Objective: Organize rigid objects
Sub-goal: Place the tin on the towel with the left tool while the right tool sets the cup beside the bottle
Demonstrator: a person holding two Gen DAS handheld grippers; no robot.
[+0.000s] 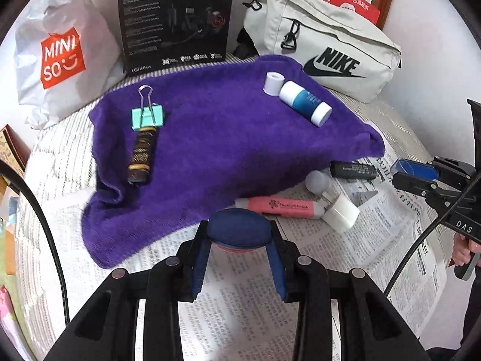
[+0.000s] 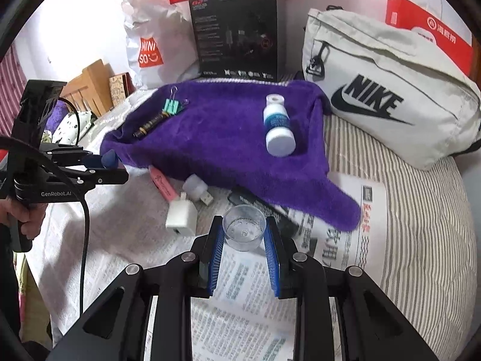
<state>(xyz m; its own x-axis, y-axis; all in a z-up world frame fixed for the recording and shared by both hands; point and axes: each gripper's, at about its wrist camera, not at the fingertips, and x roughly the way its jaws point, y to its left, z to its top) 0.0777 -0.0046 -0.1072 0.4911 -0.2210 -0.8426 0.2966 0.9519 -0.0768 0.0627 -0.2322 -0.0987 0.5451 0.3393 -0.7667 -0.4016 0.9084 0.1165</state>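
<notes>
My left hand-held gripper [image 1: 237,234] pinches a round dark-blue case [image 1: 237,231] between its pads, held over the newspaper [image 1: 240,300] at the near edge of the purple towel [image 1: 210,138]. My right hand-held gripper [image 2: 244,231] pinches a small clear cup [image 2: 244,225], also above the newspaper on the bed. On the towel lie a green binder clip [image 1: 147,115] touching a dark patterned stick [image 1: 142,156], and a white-and-blue bottle [image 1: 305,102] on its side next to a white cap [image 1: 273,82]. On the paper just beside the towel sit a pink highlighter [image 1: 279,207], a white charger [image 1: 342,213], a grey ball-shaped item [image 1: 318,181] and a black USB stick [image 1: 353,170]. Behind stand a Miniso bag [image 1: 60,57], a black box [image 1: 177,21] and a Nike bag [image 1: 324,45].
</notes>
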